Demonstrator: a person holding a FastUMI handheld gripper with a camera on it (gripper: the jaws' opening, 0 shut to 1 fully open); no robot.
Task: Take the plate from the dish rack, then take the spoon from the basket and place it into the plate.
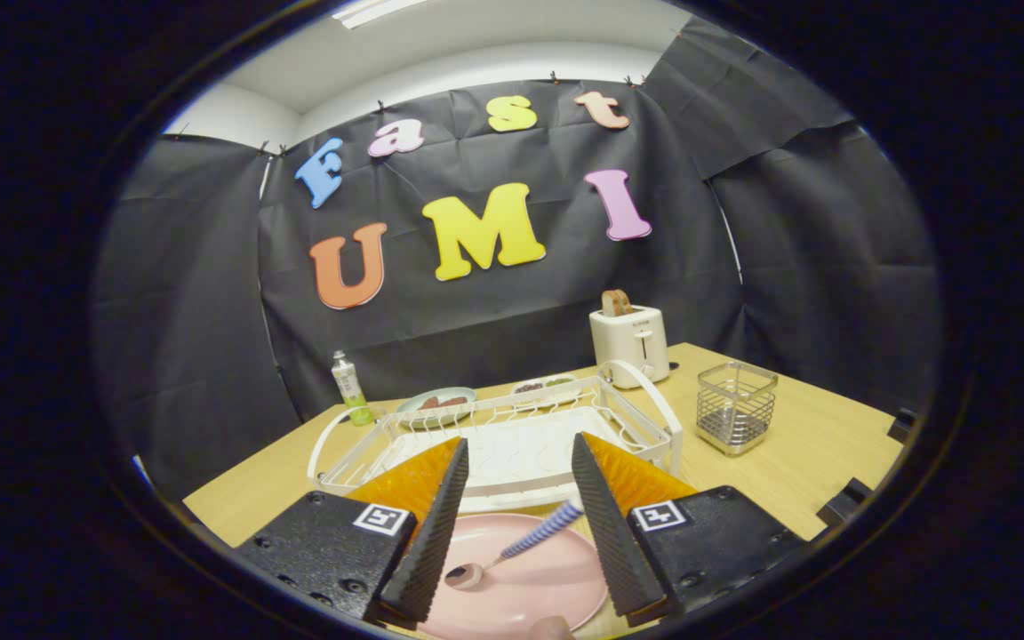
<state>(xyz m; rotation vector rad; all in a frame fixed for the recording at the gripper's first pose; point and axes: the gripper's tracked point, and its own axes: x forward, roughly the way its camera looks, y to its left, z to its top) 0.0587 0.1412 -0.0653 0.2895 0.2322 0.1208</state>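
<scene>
Gripper (pixel 519 480) fingers spread wide, holding nothing; spoon (pixel 512 553) lies in the pink plate (pixel 548 591) between them, striped handle toward 2 o'clock. Plate's near rim is cut off; bottle (pixel 348 385) label is unreadable. White dish rack (pixel 494 444) sits just beyond the plate, wire basket (pixel 735 406) stands apart at 2 o'clock on open table (pixel 796 462).

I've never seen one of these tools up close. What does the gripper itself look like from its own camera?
The gripper has two wedge-shaped fingers that narrow toward their tips, with ridged, saw-toothed inner faces. Each is fixed to a blocky black base with visible screws, and each base carries a small square black-and-white marker like a printed code. No cables are visible. The fingers stand open.
</scene>
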